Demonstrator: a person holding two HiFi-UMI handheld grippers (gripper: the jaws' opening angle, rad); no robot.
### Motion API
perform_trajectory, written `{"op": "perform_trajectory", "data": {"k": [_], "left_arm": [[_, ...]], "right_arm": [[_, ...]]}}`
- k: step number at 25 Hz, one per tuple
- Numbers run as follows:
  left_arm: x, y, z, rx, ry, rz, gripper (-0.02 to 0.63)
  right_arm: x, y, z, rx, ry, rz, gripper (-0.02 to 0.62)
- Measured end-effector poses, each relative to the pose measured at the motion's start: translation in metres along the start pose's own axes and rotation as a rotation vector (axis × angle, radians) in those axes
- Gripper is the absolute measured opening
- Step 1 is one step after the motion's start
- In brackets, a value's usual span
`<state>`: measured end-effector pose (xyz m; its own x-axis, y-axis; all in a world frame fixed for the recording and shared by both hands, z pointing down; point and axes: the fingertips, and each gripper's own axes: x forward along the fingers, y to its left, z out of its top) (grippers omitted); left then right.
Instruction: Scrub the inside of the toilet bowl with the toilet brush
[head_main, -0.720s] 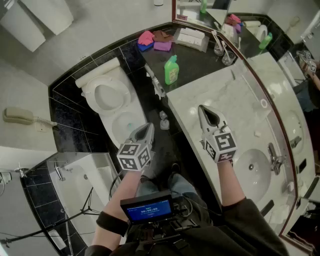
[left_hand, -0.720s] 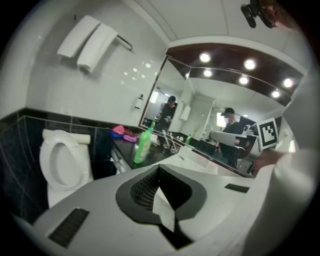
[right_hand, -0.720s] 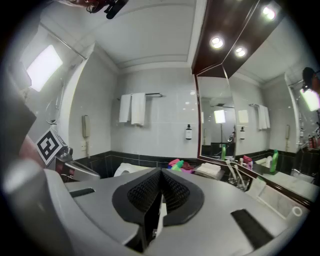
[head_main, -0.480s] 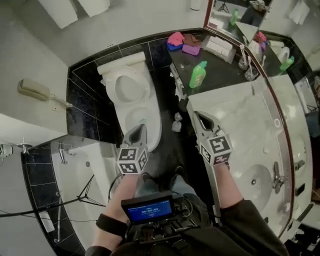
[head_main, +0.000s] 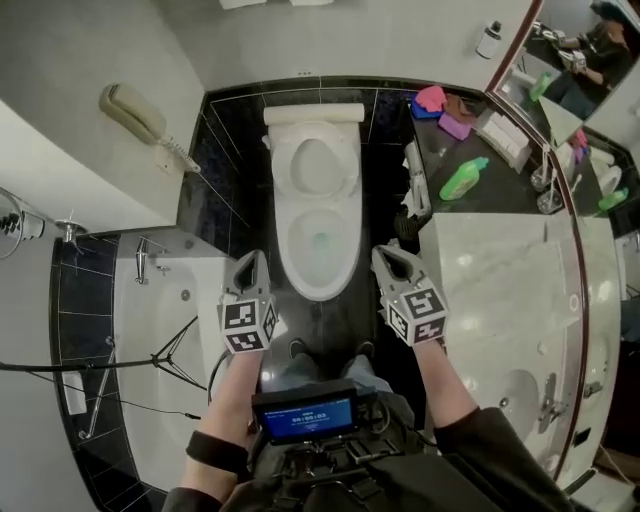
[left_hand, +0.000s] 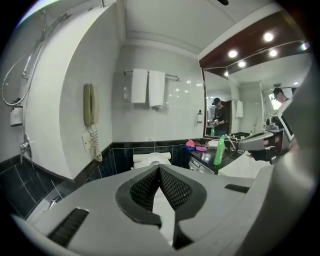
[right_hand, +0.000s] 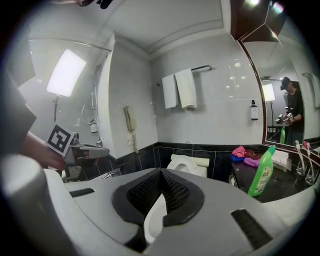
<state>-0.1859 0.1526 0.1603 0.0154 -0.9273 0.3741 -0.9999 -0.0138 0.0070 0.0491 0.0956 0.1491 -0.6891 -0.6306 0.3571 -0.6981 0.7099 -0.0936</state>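
The white toilet (head_main: 315, 215) stands straight ahead with its seat and lid up and blue-tinted water in the bowl; it also shows past the jaws as the toilet (left_hand: 151, 160) and the toilet (right_hand: 187, 164). My left gripper (head_main: 250, 258) hovers at the bowl's front left, and my right gripper (head_main: 384, 253) at its front right. Both are apart from the rim. The left gripper (left_hand: 159, 168) and right gripper (right_hand: 161, 172) are shut with nothing between the pads. A small dark object (head_main: 404, 227) sits on the floor between toilet and counter; I cannot tell whether it is the brush.
A green bottle (head_main: 463, 180) and pink and purple cloths (head_main: 440, 105) lie on the black counter at right, ahead of a marble vanity (head_main: 500, 290). A bathtub (head_main: 150, 330) with a tripod is at left. A wall phone (head_main: 133, 113) hangs at the upper left.
The view has swung so the toilet now sits centred between the grippers. The right gripper has come off the marble vanity to the bowl's front right. Both jaws stay shut.
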Motion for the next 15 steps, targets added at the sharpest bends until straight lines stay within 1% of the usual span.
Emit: {"op": "perform_trajectory", "data": {"k": [3,7,10,12,15], "left_arm": [[0.001,0.006,0.0,-0.008,0.0,-0.026,-0.008],[0.009,0.007,-0.007,-0.003,0.013,-0.071,-0.008],[0.016,0.005,-0.016,0.005,0.027,-0.122,-0.008],[0.023,0.004,-0.022,0.027,0.031,-0.161,-0.008],[0.036,0.0,-0.032,0.035,0.04,-0.229,-0.008]], "right_arm": [[0.009,0.009,-0.002,-0.005,0.015,0.008,0.008],[0.018,0.009,-0.011,0.004,0.045,-0.006,0.008],[0.023,0.007,-0.027,0.019,0.08,-0.038,0.025],[0.028,0.005,-0.04,0.029,0.104,-0.069,0.026],[0.037,0.0,-0.056,0.021,0.143,-0.118,0.029]]}}
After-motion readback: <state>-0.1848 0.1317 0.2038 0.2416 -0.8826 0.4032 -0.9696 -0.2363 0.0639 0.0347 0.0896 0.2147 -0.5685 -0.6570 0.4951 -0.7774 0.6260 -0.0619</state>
